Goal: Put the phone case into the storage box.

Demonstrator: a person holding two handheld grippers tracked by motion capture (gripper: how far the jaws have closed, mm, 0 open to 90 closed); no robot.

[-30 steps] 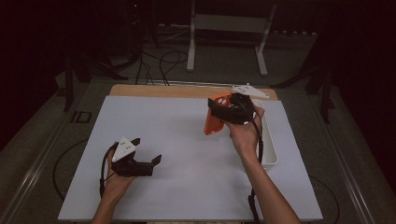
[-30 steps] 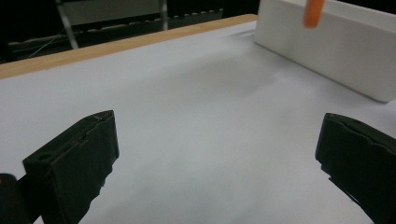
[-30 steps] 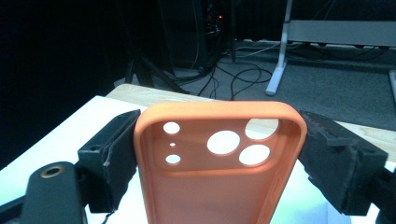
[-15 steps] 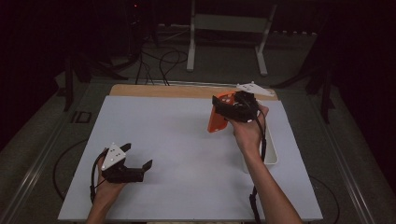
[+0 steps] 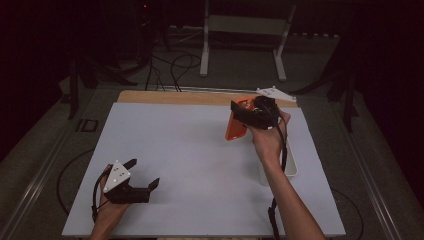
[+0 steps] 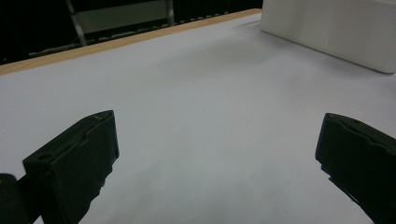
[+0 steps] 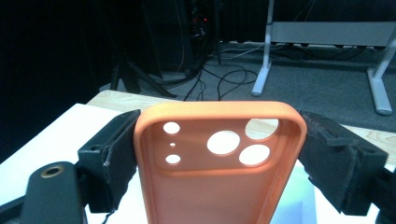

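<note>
The right tool (image 5: 250,116) is clamped on an orange phone case (image 5: 234,125), one jaw pressed against each long edge, and holds it up in the air over the far right part of the bench (image 5: 190,150). From the right gripper view the phone case (image 7: 219,163) shows its hollow inside, camera cut-outs at the top, sitting square between the jaws of the right tool (image 7: 219,158). In the high view it hangs roughly upright, tipped a little, clear of the white surface.

The left tool (image 5: 142,175) waits low at the near left corner, resting on or just above the bench, jaws wide apart with nothing between them; in its own view the left tool (image 6: 215,154) looks across bare white surface toward a white tray (image 6: 336,32) at the far right. That tray (image 5: 292,167) lies along the right edge, partly hidden beneath the right forearm.

I judge the step in hand to be carrying the lifted case toward wherever it is to go. The tray is the nearest likely place, though I cannot tell that for certain. The next move calls for a steady grip, since the soft case could bow or twist if squeezed harder, and a level lowering before the jaws part.
</note>
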